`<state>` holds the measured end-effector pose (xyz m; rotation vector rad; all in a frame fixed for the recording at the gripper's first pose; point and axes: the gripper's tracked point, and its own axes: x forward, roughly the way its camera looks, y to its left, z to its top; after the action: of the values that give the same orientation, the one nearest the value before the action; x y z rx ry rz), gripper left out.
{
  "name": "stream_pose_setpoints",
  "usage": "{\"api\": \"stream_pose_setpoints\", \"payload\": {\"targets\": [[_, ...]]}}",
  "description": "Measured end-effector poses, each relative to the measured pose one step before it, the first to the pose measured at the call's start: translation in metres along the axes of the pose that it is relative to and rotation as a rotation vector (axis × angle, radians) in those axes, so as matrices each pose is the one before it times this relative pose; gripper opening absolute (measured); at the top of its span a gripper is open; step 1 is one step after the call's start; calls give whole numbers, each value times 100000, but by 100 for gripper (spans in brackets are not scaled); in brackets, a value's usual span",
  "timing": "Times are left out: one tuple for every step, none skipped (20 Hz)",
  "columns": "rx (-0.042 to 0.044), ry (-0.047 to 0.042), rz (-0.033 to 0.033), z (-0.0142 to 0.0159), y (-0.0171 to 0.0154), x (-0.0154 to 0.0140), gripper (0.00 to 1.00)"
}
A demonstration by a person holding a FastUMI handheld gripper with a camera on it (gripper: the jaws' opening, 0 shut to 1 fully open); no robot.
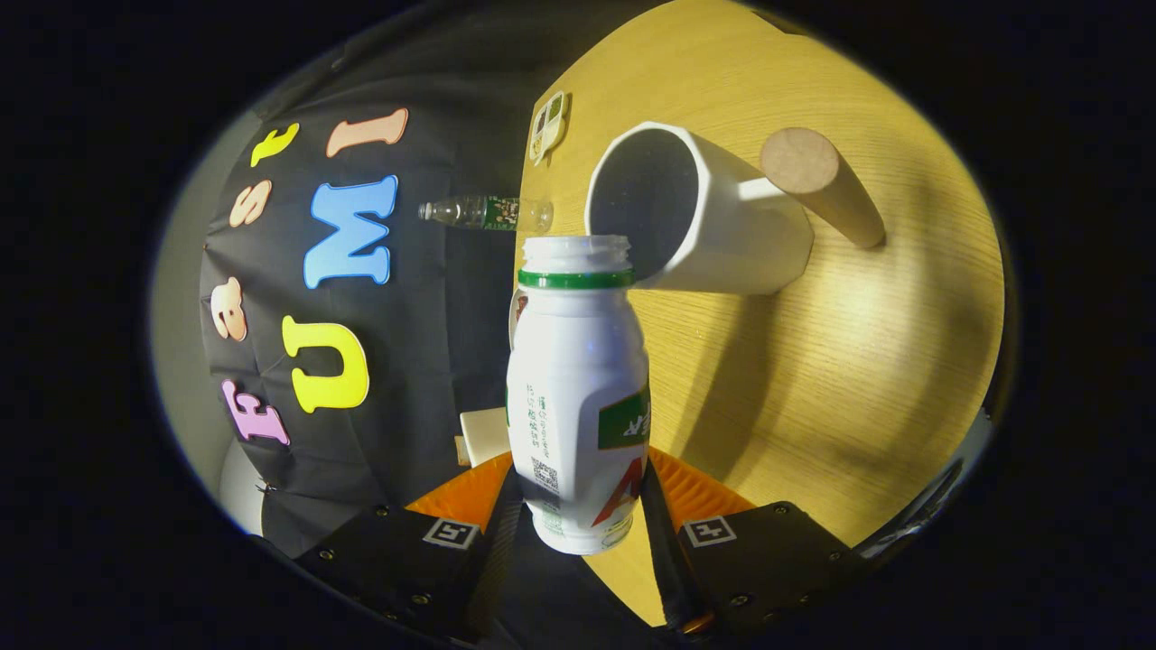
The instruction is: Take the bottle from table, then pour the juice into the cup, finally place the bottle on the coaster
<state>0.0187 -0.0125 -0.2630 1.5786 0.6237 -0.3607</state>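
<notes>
**Bottle mouth at the cup's rim, tipped for the pour**

The bottle (578,397), a white plastic drink bottle with a green neck band and no cap, sits between our gripper's (578,519) two fingers, which pinch its lower body from either side. We take that as a firm hold, since the bottle is off the table. Its long axis runs straight ahead along the fingers, base towards us and open mouth away.

Taking the bottle as our landmark, the white cup (700,212) lies just beyond its mouth and a little to the right. The cup's dark opening faces the mouth, and the bottle's lip overlaps the cup's near rim. Whether the two touch we cannot tell. The table and cup appear turned on their side, so we judge the gripper is rolled and the bottle is tipped for the pour. No juice is visible.

Just beyond the cup stands a round brown piece (817,181) with a flat top, probably the coaster, though we cannot be sure. The wooden table (867,361) spreads behind and right of the bottle. A clear plastic bottle (483,212) stands at its far edge, left of the cup, with a small pale item (548,126) beyond it.
</notes>
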Motion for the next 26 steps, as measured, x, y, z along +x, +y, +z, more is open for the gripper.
{"api": "stream_pose_setpoints", "payload": {"targets": [[492, 521, -163, 2, -23, -185, 68], [806, 312, -56, -49, -42, 34, 68], [1125, 755, 104, -155, 221, -91, 68], [925, 124, -134, 22, 33, -138, 67], [1061, 716, -437, -87, 12, -96, 68], [859, 776, -535, -27, -52, -50, 68], [722, 508, -149, -74, 63, -73, 68], [825, 992, -318, -121, 47, -10, 68], [710, 532, -223, -43, 26, -173, 68], [986, 1146, -440, -113, -9, 2, 68], [778, 12, 130, -9, 161, -143, 68], [857, 554, -16, 43, 70, 20, 68], [663, 131, -93, -18, 53, -4, 68], [861, 255, 60, -1, 65, 0, 68], [725, 255, -15, 42, 293, 230, 68], [612, 31, -472, 10, -5, 133, 68], [581, 275, -3, -41, 46, -123, 68], [803, 131, -180, -23, 29, -47, 68], [551, 94, 150, 83, 59, -162, 68], [400, 29, -141, 62, 22, -24, 68], [449, 206, 43, -15, 87, -10, 68], [630, 124, -291, 50, -22, -41, 68], [667, 10, 175, 16, 121, 4, 68], [898, -179, -223, 109, 2, -115, 68], [650, 271, 274, -54, 98, 27, 68], [295, -19, 196, 53, 46, -5, 68]]}}
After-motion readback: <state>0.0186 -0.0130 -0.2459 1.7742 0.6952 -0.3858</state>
